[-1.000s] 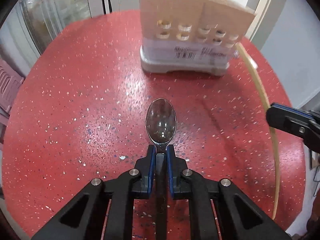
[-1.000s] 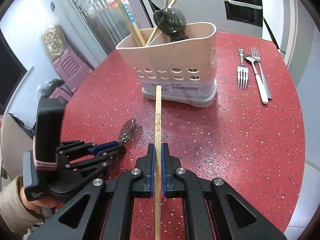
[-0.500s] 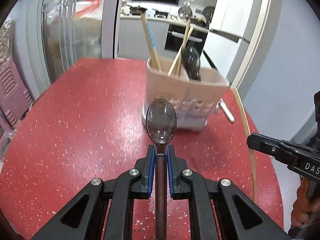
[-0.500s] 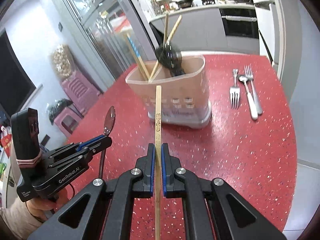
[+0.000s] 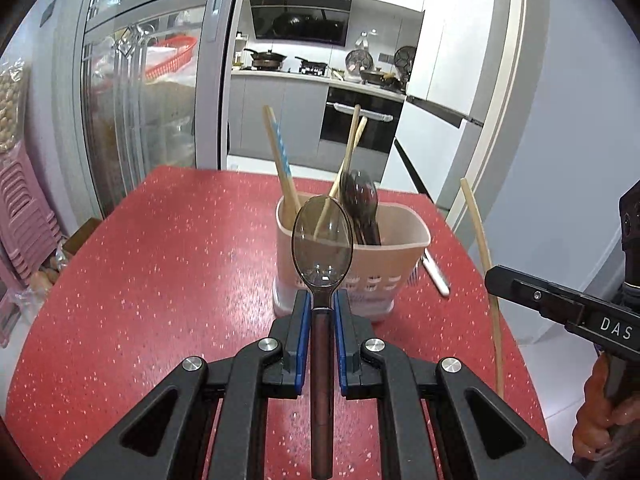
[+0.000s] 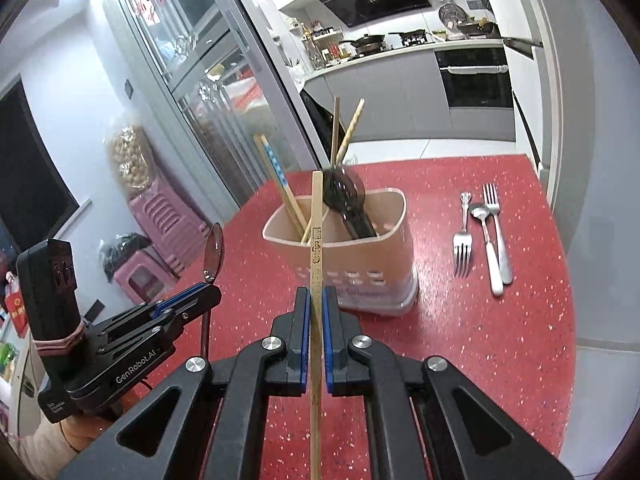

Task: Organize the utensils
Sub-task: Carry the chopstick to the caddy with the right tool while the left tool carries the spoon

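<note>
My left gripper is shut on a dark translucent spoon, held upright above the red table, short of the beige utensil holder. My right gripper is shut on a wooden chopstick, also raised and pointing at the holder. The holder contains several chopsticks and a dark spoon. The left gripper with its spoon shows at the left of the right wrist view. The chopstick shows at the right of the left wrist view.
Two forks and a metal spoon lie on the red table right of the holder. Pink stools and a glass sliding door stand beyond the table's left edge. A kitchen is behind.
Both grippers have lifted and tilted up from the table with their utensils. The views now look across the table at the holder and kitchen rather than down on it.
</note>
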